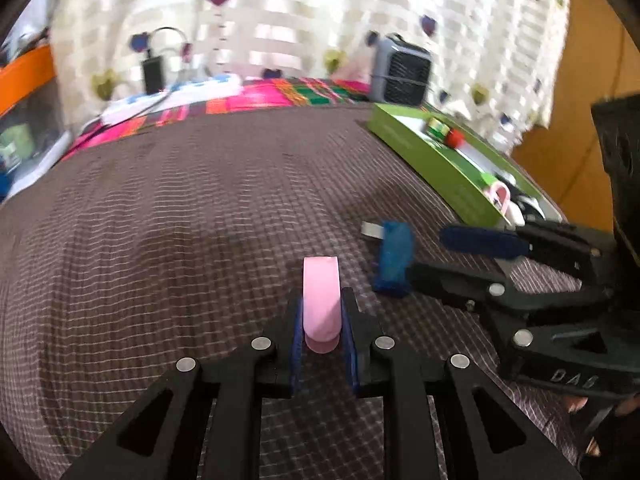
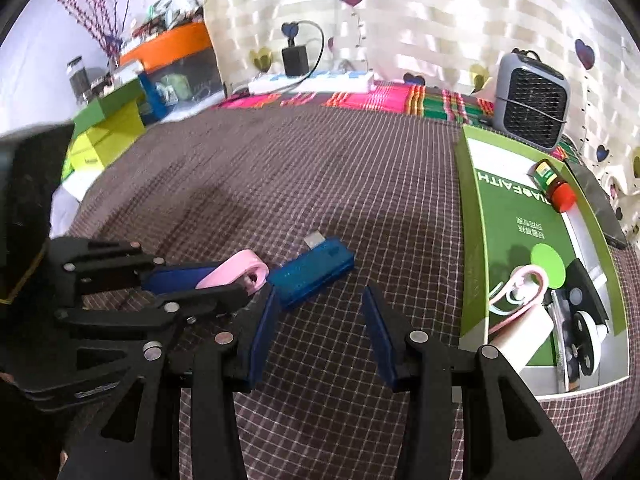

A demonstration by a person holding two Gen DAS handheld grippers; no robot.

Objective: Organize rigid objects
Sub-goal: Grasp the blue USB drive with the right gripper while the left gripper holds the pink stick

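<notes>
Two tongs, one crowded patch of cloth

Two loose items sit outside the green box [image 2: 472,264]: a pink clip [image 1: 321,304] and a blue USB stick [image 2: 312,272]. The pink clip is pinched between the blue pads of the left tongs [image 1: 322,320], held close to the checked cloth; whether it rests on the cloth or hangs just above it I cannot tell. The USB stick lies flat on the cloth just beside the clip, metal plug pointing away, well short of the box.

The right tongs [image 2: 320,332] stand apart and hold nothing. In the left wrist view one of the fingers [image 1: 484,242] lies past the stick on the box side, the other at its near end, so the stick sits partly in the gap.

Risks, as I judge them:
- The stick lies at a slant across the gap; closing on it so could pinch only a corner and spin it out.
- The left tongs nearly touch the right finger by the stick. Either hand moving first could knock the clip loose or shove the stick.
- The clip is gripped on its narrow faces with much of its length sticking out forward; a bump could swivel it.
- The box already holds a similar pink clip [image 2: 520,288], a small bottle with a red cap [image 2: 554,186] and black parts, so a careless drop could land on them or catch the box wall.
</notes>
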